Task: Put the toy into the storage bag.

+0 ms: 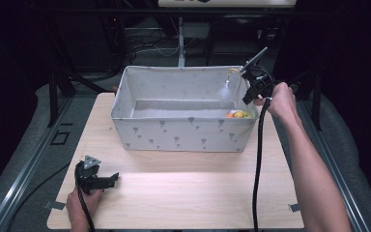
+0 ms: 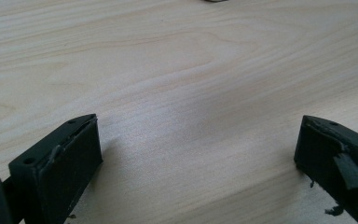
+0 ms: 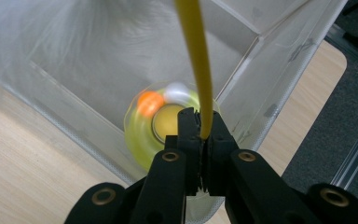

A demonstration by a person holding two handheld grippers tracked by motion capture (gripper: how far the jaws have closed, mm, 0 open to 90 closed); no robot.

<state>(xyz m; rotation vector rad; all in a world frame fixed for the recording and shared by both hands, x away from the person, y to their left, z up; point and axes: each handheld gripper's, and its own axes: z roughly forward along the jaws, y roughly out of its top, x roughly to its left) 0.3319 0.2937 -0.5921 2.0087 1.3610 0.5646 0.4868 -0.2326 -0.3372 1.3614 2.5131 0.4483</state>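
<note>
A grey fabric bin (image 1: 183, 134) with a small triangle print stands at the back of the wooden table (image 1: 183, 193). In its front right corner lies a yellow-green round dish (image 3: 137, 140) with an orange ball (image 3: 150, 102), a white ball (image 3: 177, 91) and a yellow ball (image 3: 168, 122); the balls (image 1: 237, 114) also show from above. My right gripper (image 3: 204, 123) hangs over that corner (image 1: 246, 76), shut on a thin yellow stick (image 3: 196, 56) whose far end (image 1: 232, 71) reaches over the bin. My left gripper (image 1: 111, 180) rests open on the table, nothing between its fingers (image 2: 65, 158).
The bin's rim (image 3: 279, 51) runs close to the right gripper. A black cable (image 1: 258, 164) trails from the right gripper across the table's right side. Grey floor and metal rails (image 1: 24, 174) flank the table. Dark stands are behind the bin.
</note>
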